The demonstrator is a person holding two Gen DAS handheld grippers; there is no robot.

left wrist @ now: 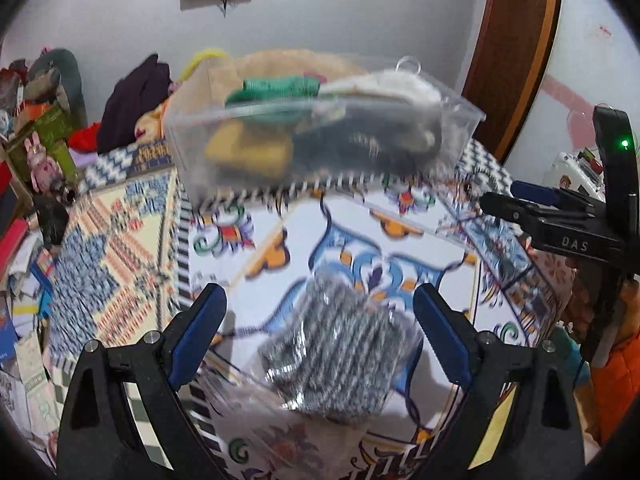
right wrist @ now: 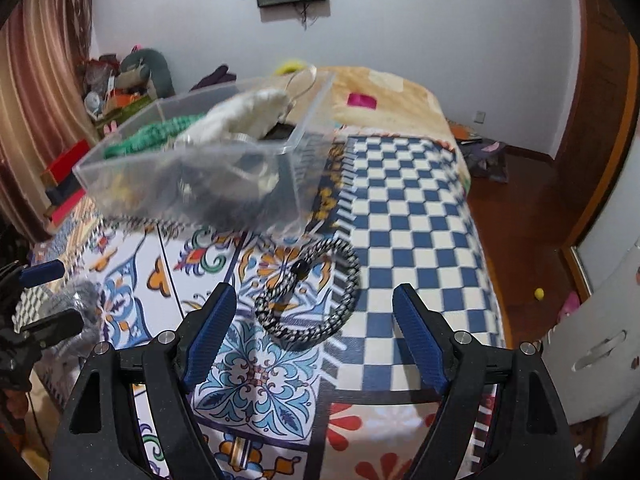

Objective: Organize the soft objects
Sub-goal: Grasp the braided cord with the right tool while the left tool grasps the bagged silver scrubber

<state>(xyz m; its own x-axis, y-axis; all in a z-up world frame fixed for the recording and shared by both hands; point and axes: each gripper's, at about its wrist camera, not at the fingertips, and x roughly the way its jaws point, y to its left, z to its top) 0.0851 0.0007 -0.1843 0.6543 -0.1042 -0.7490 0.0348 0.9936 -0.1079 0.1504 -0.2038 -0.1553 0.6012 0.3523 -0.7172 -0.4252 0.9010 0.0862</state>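
Observation:
A clear plastic box [left wrist: 320, 136] stands on the patterned bed cover, holding green, white, yellow and dark soft items; it also shows in the right wrist view [right wrist: 208, 160]. A grey knitted item in a clear bag [left wrist: 340, 352] lies between the fingers of my open left gripper [left wrist: 320, 312]. A black-and-white braided cord loop [right wrist: 316, 304] lies on the cover between the fingers of my open right gripper [right wrist: 314, 308]. Neither gripper holds anything. The right gripper shows at the right edge of the left wrist view [left wrist: 520, 208].
The bed [right wrist: 408, 220] has a blue-white checked section and tan blanket. Clutter, boxes and soft toys [left wrist: 40, 152] crowd the left side. A wooden door [left wrist: 516, 40] and floor [right wrist: 520, 248] lie right. A white cabinet [right wrist: 600, 340] stands near right.

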